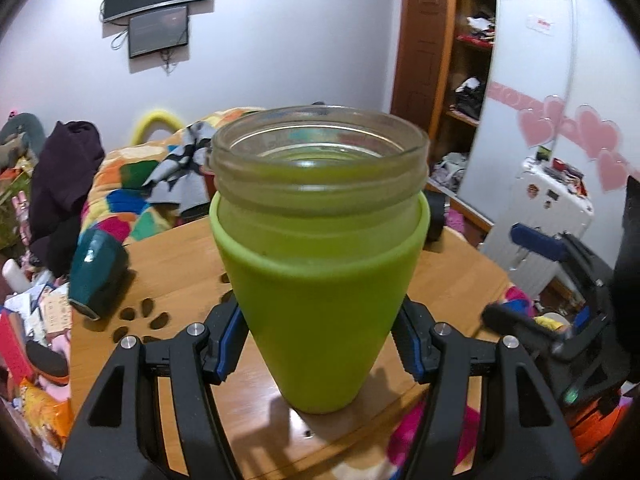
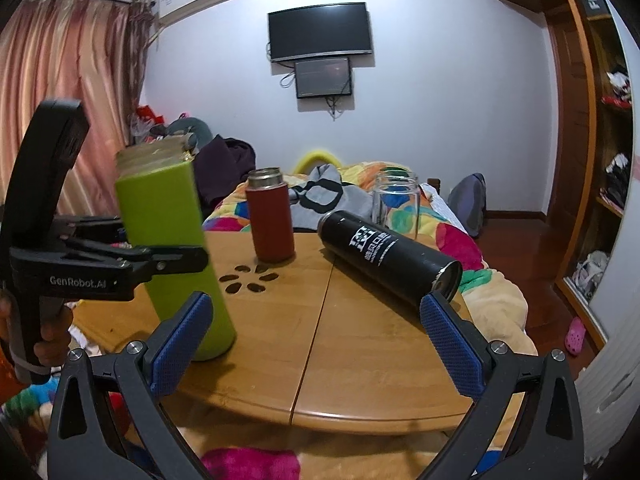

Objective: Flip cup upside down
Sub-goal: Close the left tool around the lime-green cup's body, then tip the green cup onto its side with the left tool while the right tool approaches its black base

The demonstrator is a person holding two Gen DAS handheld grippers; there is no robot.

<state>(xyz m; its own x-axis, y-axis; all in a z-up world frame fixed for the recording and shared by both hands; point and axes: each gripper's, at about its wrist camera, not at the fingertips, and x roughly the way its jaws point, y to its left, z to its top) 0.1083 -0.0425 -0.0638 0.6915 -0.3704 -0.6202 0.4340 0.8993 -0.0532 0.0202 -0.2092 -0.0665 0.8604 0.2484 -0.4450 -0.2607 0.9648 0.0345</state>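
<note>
While the left gripper (image 1: 320, 344) is clamped on the lower body of the green-sleeved glass cup (image 1: 320, 264), its blue pads (image 1: 228, 344) press either side of the sleeve and the cup's long axis runs nearly vertical, mouth up and slightly tilted, crossing the line of the fingers. From the right wrist view the cup sits near the table's (image 2: 360, 340) left edge, its base at or just above the wood; I cannot tell which. Any inversion therefore seems to turn on rolling the left wrist. The right gripper (image 2: 316, 344) hangs wide apart and empty over the near edge, farther from the cup. "GenRobot.AI" reads on the left tool. Toward the far edge stand a red flask (image 2: 270, 216) and a clear jar (image 2: 396, 204); a black flask (image 2: 390, 256) lies sideways with white lettering too small to read.
</note>
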